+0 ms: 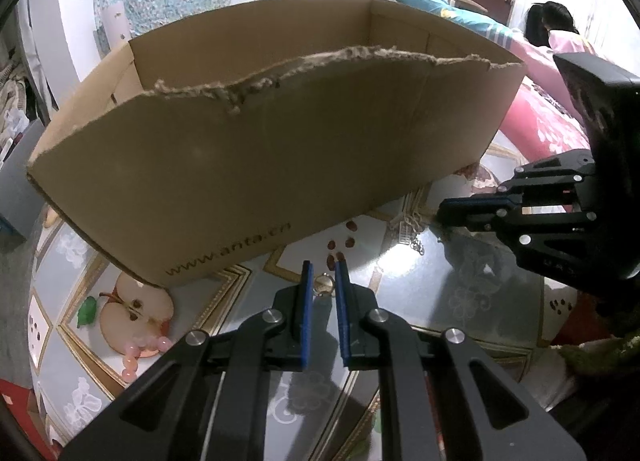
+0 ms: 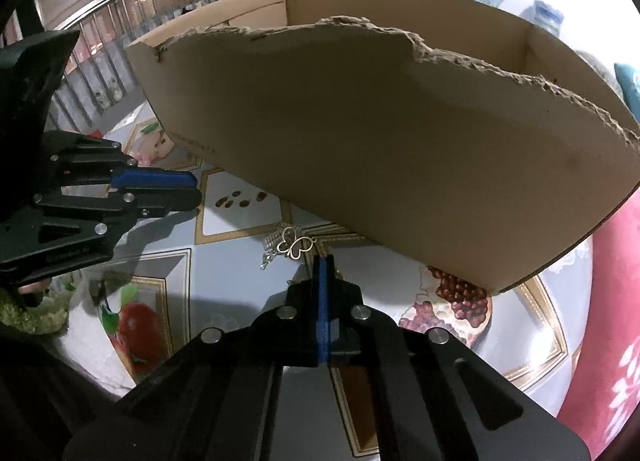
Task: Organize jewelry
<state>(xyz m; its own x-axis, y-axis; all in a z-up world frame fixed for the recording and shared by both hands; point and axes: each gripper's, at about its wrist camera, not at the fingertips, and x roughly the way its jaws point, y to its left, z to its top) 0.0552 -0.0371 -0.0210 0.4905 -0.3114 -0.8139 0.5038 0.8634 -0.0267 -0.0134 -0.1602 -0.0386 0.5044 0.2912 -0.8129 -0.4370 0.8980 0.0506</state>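
**A:** Since the cardboard box point(image 1: 280, 141) fills most of the left wrist view, you can't see its floor or anything inside, only the torn top edge and the far walls. The left gripper point(image 1: 324, 267) hangs low over the glass table point(image 1: 460, 285), blue pads a bit apart with a small ring point(image 1: 323, 285) sitting between the tips. Can't tell if the pads actually touch it. The bead bracelet point(image 1: 140, 351) peeks out at lower left, partly cut off behind the gripper's linkage.

**B:** And the right one?

**A:** In that same view the right gripper point(image 1: 442, 213) comes in sideways from the right, tips at a chain necklace point(image 1: 410, 231) lying just off the box's near corner. The chain is too small and glary to read well. There's open tabletop between the two grippers.

**B:** Right wrist view any clearer?

**A:** A bit. The right gripper's pads are pressed together, pointing at the necklace's butterfly pendant point(image 2: 295, 245), which lies on the table just in front of the tips, close beside the box's bottom edge. Whether a bit of chain is pinched, I can't tell. The left gripper shows at the left edge, side-on, level, tips near the box wall.
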